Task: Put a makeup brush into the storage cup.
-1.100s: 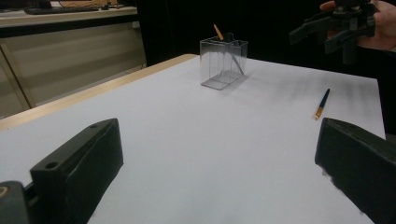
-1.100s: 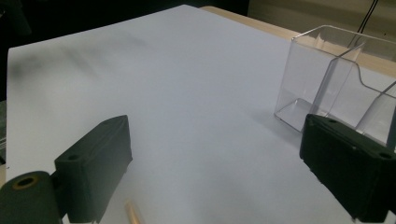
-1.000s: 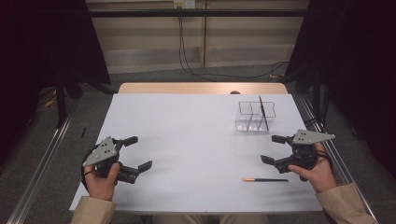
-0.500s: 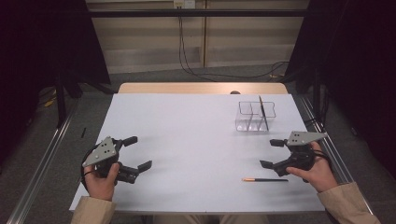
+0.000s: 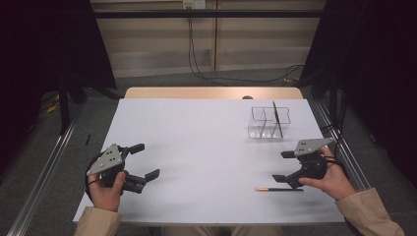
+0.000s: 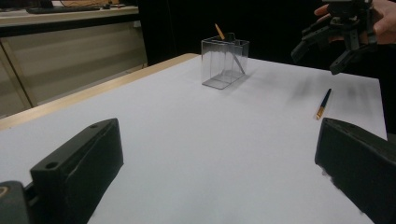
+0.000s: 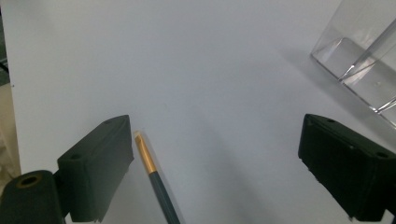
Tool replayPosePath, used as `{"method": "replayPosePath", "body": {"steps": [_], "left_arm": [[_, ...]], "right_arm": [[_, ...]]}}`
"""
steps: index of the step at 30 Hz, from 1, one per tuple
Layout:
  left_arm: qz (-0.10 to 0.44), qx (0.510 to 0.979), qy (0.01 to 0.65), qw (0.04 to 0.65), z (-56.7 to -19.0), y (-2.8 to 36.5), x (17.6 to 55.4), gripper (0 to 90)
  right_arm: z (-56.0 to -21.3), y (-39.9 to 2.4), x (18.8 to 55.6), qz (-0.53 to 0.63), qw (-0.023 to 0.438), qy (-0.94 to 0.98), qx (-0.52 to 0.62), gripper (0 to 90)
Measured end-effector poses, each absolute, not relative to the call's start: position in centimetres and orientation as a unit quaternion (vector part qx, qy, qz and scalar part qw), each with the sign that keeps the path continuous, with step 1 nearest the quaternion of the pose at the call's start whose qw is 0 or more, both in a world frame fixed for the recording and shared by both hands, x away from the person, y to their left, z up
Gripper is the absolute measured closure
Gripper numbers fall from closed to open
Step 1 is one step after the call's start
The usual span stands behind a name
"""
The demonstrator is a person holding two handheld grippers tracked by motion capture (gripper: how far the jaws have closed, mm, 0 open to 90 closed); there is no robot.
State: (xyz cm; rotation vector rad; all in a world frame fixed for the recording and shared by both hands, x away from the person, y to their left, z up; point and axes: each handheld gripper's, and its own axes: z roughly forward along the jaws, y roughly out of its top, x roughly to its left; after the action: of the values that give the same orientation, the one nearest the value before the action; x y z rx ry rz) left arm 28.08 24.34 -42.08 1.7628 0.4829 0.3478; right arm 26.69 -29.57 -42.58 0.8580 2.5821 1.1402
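- Right gripper [image 5: 286, 166]: jaws wide apart, nothing between them, hanging just above the brush [image 5: 279, 189] at the lower right of the high view.
- Brush: lies flat on the white table [image 5: 196, 137], below the clear holder [image 5: 268, 123], which already has one brush standing in it.
- Handling, as judged: light, thin, stiff and liable to roll; the bristle tip is delicate. Grip mid-handle, behind the gold ferrule [image 7: 147, 161].
- Right hand: wrist low, jaws tilted down toward the table.
- Left gripper [image 5: 141, 161]: jaws wide apart, idle at lower left.

I see wide bare white table [image 5: 206, 147] between both grippers. The clear box [image 5: 268, 123] stands far right, blocking that corner; the thin brush [image 5: 279, 189] lies flat near the front edge.
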Motion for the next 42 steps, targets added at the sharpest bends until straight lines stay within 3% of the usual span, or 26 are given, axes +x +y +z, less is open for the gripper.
{"method": "replayPosePath", "body": {"steps": [25, 42], "left_arm": [[0.151, 0.759, 0.210, 0.598, -42.1, 24.5, 28.1, 0.8], [0.153, 0.760, 0.209, 0.595, -42.1, 24.5, 28.1, 0.9]], "right_arm": [[-43.2, -28.3, 27.2, 0.297, 0.052, 0.915, 0.269, 16.6], [-43.4, -27.8, 27.4, 0.268, 0.046, 0.931, 0.242, 21.0]]}}
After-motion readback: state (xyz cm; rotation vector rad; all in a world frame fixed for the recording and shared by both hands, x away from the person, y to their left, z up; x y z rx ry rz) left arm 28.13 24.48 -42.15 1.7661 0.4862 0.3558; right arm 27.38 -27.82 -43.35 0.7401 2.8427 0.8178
